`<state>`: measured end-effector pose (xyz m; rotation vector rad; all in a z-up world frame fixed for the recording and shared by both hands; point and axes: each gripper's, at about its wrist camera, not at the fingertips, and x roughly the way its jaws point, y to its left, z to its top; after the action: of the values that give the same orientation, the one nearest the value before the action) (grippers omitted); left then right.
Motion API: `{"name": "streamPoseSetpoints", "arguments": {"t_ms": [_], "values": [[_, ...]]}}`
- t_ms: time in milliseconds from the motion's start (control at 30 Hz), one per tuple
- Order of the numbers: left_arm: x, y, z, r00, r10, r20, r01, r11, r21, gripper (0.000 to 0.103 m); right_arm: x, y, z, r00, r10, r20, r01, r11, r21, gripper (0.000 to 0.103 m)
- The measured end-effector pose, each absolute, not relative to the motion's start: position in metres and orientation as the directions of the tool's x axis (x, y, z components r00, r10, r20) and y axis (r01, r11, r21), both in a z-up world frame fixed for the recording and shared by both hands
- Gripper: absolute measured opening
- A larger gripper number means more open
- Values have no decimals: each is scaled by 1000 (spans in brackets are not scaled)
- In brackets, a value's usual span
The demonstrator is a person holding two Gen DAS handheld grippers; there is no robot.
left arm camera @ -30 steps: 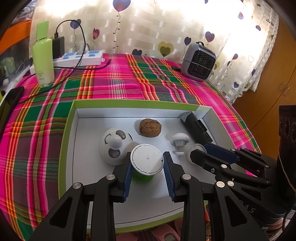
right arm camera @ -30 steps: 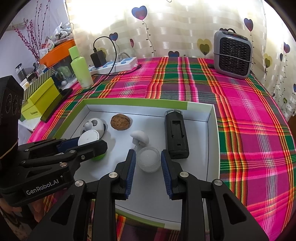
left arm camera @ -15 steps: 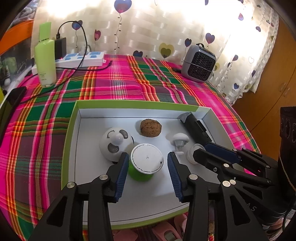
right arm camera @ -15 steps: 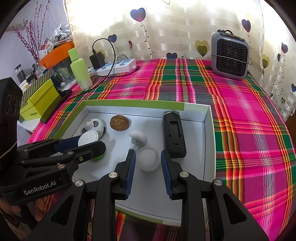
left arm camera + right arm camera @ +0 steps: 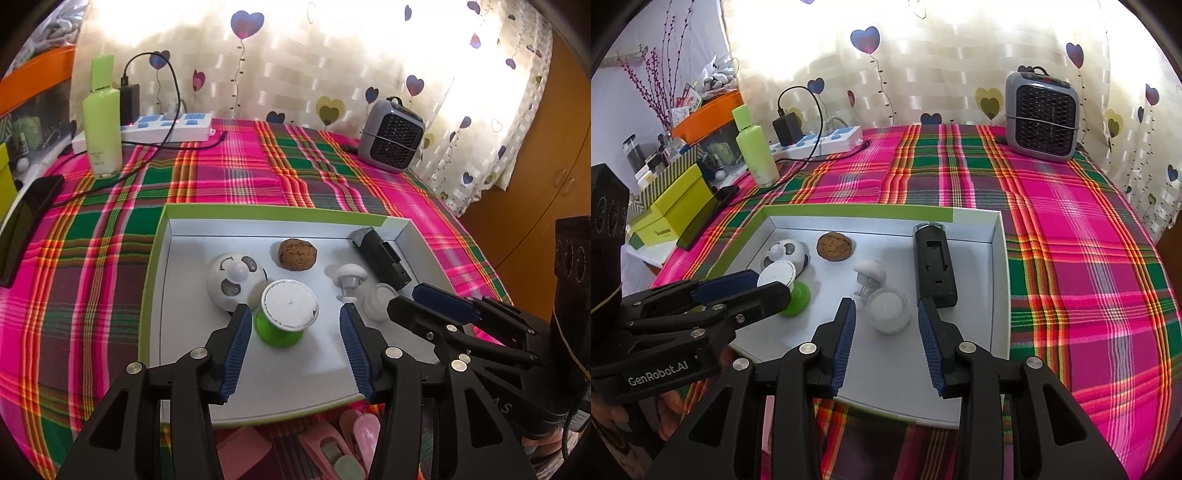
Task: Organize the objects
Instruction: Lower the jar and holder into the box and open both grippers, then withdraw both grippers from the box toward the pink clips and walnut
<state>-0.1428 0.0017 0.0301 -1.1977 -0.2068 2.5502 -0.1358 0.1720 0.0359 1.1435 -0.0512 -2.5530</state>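
Observation:
A shallow white tray with a green rim lies on the plaid cloth. In it stand a green cup with a white lid, a small white jar, a white panda dome, a walnut, a white mushroom piece and a black device. My left gripper straddles the green cup, its jaws opening, pads clear of it. My right gripper straddles the white jar, its jaws opening too, pads off the jar.
A grey heater stands at the back right. A green bottle, a power strip with a charger and a dark phone lie at the left. Pink slippers show below the table's front edge.
Both grippers let go: the left jaws spread away from the green cup, then the right jaws spread off the white jar. Both objects stay standing in the tray.

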Motion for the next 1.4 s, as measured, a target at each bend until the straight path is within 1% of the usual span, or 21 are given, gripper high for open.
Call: {"name": "streamPoseSetpoints", "arguments": {"t_ms": [833, 1000, 1133, 1233, 1400], "values": [[-71, 2, 53, -665, 324, -673, -213, -946, -245, 49, -73, 178, 57, -666, -329, -670, 290, -941, 175, 37], [-53, 1, 51, -683, 282, -674, -184, -959, -214, 49, -58, 178, 55, -662, -335, -670, 296, -939, 176, 37], [-39, 1, 47, -696, 222, -683, -154, -975, -159, 49, -48, 179, 52, -658, -341, -672, 300, -937, 181, 37], [-31, -1, 44, -693, 214, -689, -144, -977, -158, 49, -41, 177, 48, -655, -340, -675, 308, -936, 172, 37], [-17, -4, 41, -705, 165, -689, -114, -986, -119, 50, -31, 177, 42, -648, -345, -679, 320, -932, 169, 37]]}}
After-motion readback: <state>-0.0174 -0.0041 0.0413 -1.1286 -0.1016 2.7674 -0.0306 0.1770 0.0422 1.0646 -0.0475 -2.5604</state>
